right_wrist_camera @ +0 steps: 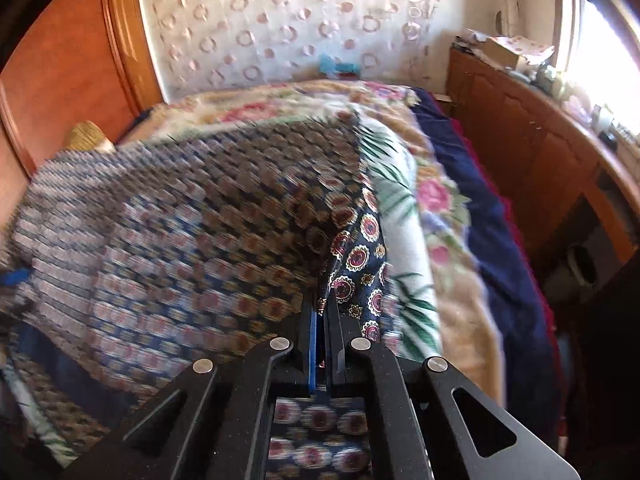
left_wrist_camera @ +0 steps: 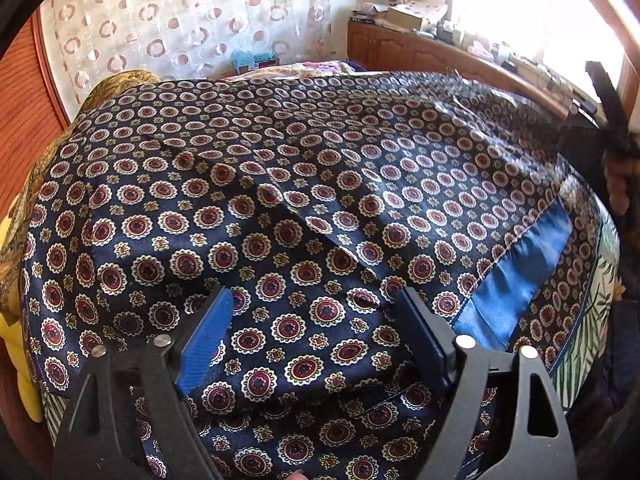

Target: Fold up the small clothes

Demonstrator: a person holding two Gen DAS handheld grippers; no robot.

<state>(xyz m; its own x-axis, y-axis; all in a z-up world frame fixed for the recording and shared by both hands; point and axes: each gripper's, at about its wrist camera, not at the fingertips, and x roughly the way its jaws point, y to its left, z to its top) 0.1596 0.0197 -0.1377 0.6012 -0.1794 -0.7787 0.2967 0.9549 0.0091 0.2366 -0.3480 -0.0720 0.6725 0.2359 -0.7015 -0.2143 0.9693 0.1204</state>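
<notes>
While it lies spread across the bed, the patterned satin garment shows a blue inner band at its right edge. Left gripper: spread wide, low over the near cloth, holding nothing. Right gripper: pressed together, pinching the garment's right corner. Judgement: carry that corner leftward over the cloth, low and taut; slippery satin likely slides, so the left gripper should pin the near edge.

Navy garment with red-and-cream medallions and a blue band; floral blanket; ring-patterned curtain.
</notes>
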